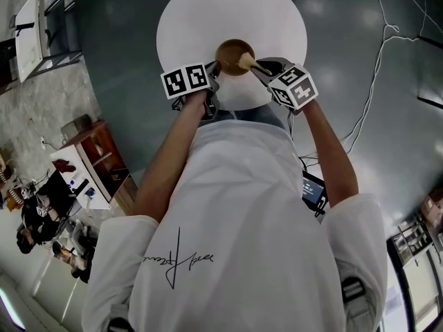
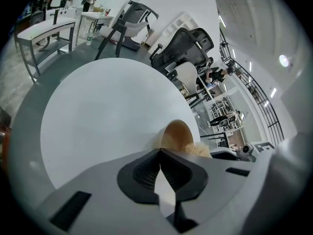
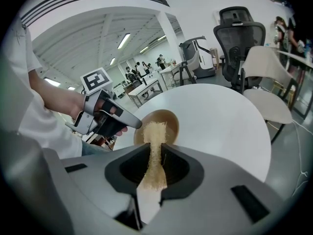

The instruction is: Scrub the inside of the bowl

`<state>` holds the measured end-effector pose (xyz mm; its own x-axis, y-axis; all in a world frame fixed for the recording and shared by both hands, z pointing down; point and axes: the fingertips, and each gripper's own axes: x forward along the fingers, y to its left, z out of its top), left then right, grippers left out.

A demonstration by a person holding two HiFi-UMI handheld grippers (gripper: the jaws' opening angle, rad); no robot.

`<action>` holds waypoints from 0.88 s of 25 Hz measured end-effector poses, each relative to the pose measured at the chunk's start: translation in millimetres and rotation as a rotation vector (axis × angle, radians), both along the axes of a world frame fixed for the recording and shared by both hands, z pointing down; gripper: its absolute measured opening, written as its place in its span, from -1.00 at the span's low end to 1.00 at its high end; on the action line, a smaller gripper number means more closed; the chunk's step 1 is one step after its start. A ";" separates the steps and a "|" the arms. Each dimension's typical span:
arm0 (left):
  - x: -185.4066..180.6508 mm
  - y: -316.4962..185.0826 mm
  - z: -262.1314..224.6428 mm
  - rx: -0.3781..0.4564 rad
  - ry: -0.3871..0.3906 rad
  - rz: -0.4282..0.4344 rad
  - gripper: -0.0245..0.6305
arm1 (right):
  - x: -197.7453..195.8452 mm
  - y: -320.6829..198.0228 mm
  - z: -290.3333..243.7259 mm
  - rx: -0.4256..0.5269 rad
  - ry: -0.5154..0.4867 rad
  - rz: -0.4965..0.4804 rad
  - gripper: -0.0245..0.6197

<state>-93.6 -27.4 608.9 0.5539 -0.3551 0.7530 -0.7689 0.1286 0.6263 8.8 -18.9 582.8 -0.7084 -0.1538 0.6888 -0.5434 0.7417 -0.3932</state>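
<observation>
A small wooden bowl [image 1: 230,50] stands near the front edge of a round white table [image 1: 208,12]. My left gripper [image 1: 215,68] is shut on the bowl's near-left rim; in the left gripper view its jaws [image 2: 160,152] meet right at the bowl [image 2: 177,131]. My right gripper [image 1: 260,68] is shut on a pale fibrous scrubber [image 1: 246,62]. The scrubber [image 3: 155,136] runs out between the right jaws [image 3: 155,148], and its far end lies inside the bowl [image 3: 168,119]. The left gripper [image 3: 132,125] shows at the bowl's left rim.
Black and white office chairs [image 3: 239,33] stand beyond the table [image 3: 220,116], and more chairs [image 2: 183,43] show in the left gripper view. Cables [image 1: 374,102] trail over the floor at right. A desk [image 1: 41,26] and a wooden cabinet [image 1: 97,158] stand left.
</observation>
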 end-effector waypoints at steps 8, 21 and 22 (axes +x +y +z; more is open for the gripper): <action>-1.9 1.2 0.3 0.001 0.006 -0.007 -0.90 | -0.7 -2.2 0.8 0.005 0.003 0.002 -0.68; -2.4 4.2 1.3 -0.013 0.026 0.008 -0.89 | -0.7 -5.7 0.8 0.013 0.008 0.000 -0.68; -2.5 4.1 1.4 -0.015 0.027 0.009 -0.89 | -0.3 -6.7 0.6 0.014 0.006 0.003 -0.68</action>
<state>-96.0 -23.3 610.3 0.5768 -0.3394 0.7430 -0.7531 0.1312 0.6447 8.5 -25.6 583.3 -0.7036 -0.1652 0.6911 -0.5479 0.7455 -0.3796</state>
